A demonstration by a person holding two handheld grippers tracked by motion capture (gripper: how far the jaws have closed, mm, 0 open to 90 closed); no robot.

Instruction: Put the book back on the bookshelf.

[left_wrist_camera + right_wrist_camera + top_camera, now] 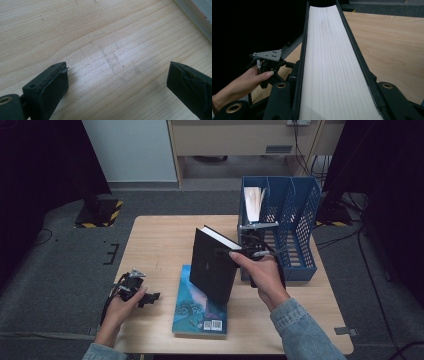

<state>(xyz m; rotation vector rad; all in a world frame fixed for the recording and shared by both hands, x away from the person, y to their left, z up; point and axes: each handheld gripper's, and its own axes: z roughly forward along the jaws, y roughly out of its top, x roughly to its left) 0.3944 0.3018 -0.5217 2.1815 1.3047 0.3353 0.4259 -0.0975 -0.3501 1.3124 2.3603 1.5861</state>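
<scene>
Right gripper (235, 254) clamps the black book (214, 265): in the right gripper view we see both jaws pressed against the covers, with the white page edge (329, 65) running up between them and away from the camera. In the high view we hold the book off the table (160, 240), tilted, its lower corner hanging over the blue book (200, 307), which lies flat below and to the left of this gripper. We cannot tell whether the two books touch. Just to the right of this gripper stands the blue file rack (300, 220), with papers (254, 200) upright in its far left compartment.

Left gripper (145, 297) sits low over the table, well apart from the right one, beyond the blue book's left edge. In the left gripper view (117, 82) we see its jaws spread wide with bare wood between them and nothing in their hold. From the right gripper view we see this gripper (287, 65) to the left of the black book, with a hand (244, 85) around it.
</scene>
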